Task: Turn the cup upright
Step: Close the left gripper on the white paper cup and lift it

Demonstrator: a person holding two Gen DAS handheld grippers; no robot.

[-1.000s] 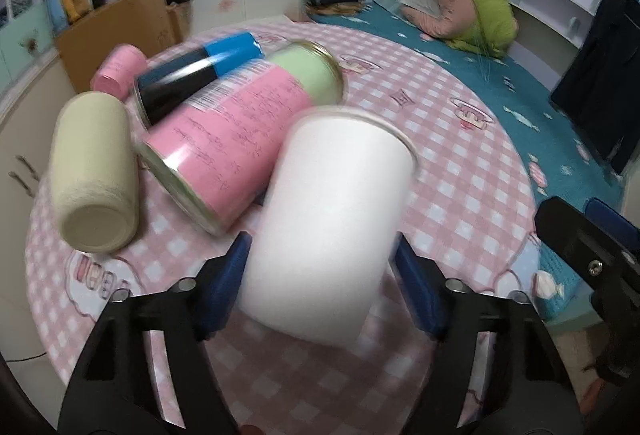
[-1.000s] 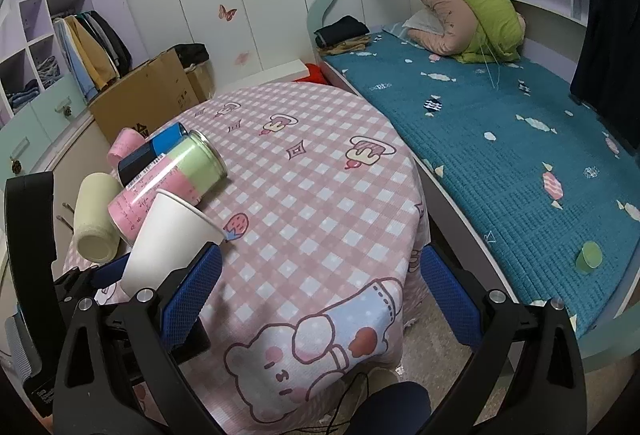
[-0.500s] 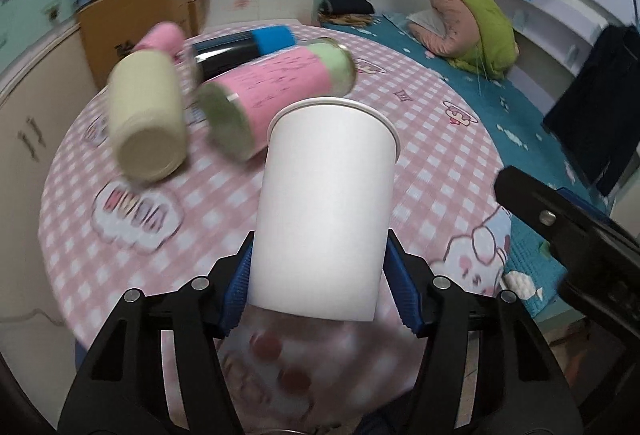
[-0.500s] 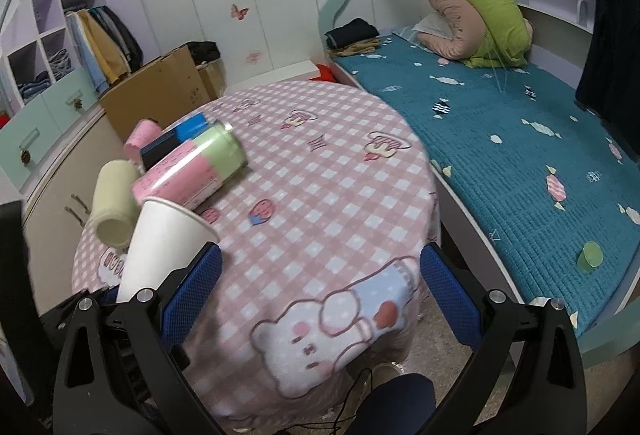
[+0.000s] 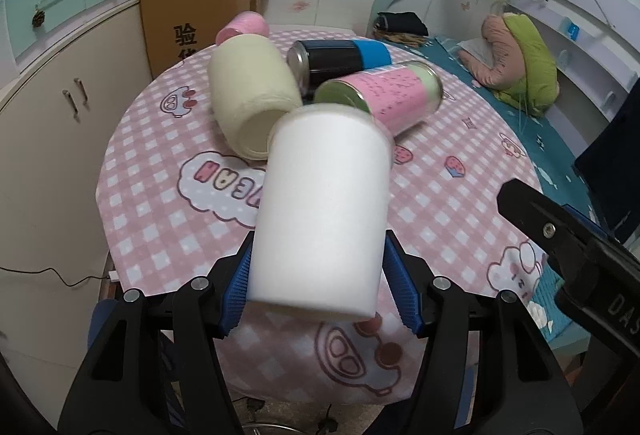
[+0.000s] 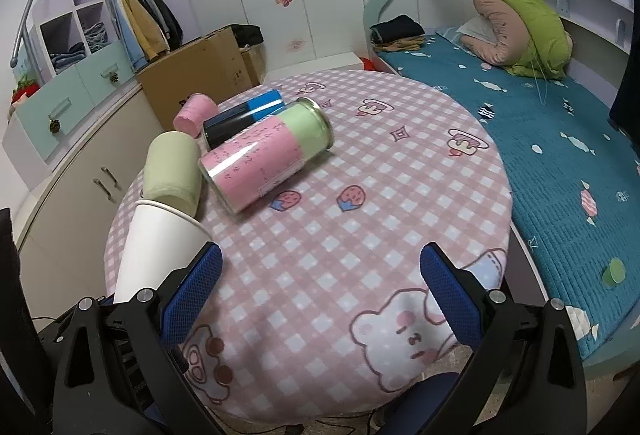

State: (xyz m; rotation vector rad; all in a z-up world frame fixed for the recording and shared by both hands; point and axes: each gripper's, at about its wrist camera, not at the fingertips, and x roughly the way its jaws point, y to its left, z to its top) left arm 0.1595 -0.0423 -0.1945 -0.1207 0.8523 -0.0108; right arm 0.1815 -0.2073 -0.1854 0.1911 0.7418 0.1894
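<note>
A white paper cup is held between the blue pads of my left gripper, lifted above the near edge of the round pink checked table. Its wider rim points up and away from the camera, tilted slightly. It also shows in the right wrist view at lower left, rim uppermost. My right gripper is open and empty, hovering over the table's near side to the right of the cup.
Lying on the table's far left are a cream cup, a pink-and-green can, a black-and-blue can and a small pink cup. A cardboard box and cabinets stand left; a bed lies right.
My left gripper has swung the white cup leftward and drawn back, so the table and lying cans now sit farther off. The right gripper has barely moved.
</note>
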